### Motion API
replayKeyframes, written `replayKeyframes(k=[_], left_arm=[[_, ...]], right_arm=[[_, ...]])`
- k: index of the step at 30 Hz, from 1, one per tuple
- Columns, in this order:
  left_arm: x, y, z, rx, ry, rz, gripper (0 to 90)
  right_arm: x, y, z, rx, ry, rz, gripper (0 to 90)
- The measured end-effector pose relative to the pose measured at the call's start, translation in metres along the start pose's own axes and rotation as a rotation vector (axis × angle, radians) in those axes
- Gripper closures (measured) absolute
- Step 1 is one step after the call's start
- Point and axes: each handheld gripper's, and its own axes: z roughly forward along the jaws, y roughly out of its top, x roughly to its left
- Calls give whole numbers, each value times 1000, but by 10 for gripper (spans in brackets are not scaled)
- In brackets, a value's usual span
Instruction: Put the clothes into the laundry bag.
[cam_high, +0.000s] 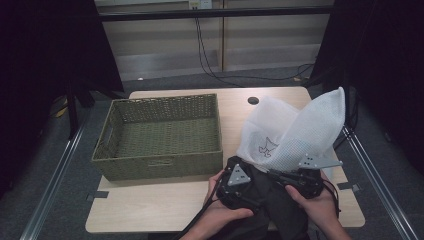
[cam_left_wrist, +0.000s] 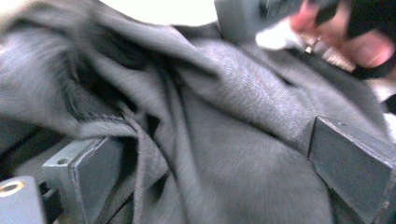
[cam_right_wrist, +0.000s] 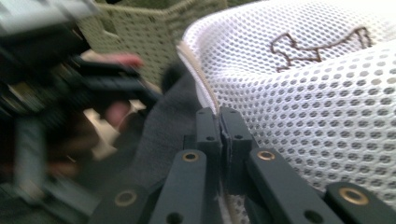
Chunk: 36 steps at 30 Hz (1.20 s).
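High view: my right tool (cam_high: 274, 174) pinches the mesh bag's (cam_high: 300, 130) rim, holding it open; my left tool (cam_high: 250, 192), jaws apart, straddles dark cloth (cam_high: 272, 200) at the worktop's (cam_high: 150, 210) near edge.

The high view is looking down across the bench (cam_high: 150, 210); both gripper views are peering close along their jaws, sharing the grey cloth (cam_left_wrist: 224, 140).

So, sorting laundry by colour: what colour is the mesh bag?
White mesh bag, with a small brown outline motif; clearest in the right gripper view.
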Motion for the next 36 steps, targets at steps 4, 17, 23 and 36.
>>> replayKeyframes(k=[4,17,23,36], left_arm=[[-11,-4,25,79,102,80,51],[-18,10,-3,-325,200,-3,696],[-5,5,28,-274,246,-106,629],[30,-19,-28,-106,180,-77,42]], right_arm=[[-2,1,7,-19,71,1,883],[7,24,-11,-190,239,-30,885],[10,16,-15,-146,239,7,885],[-14,-3,1,-45,98,56,881]])
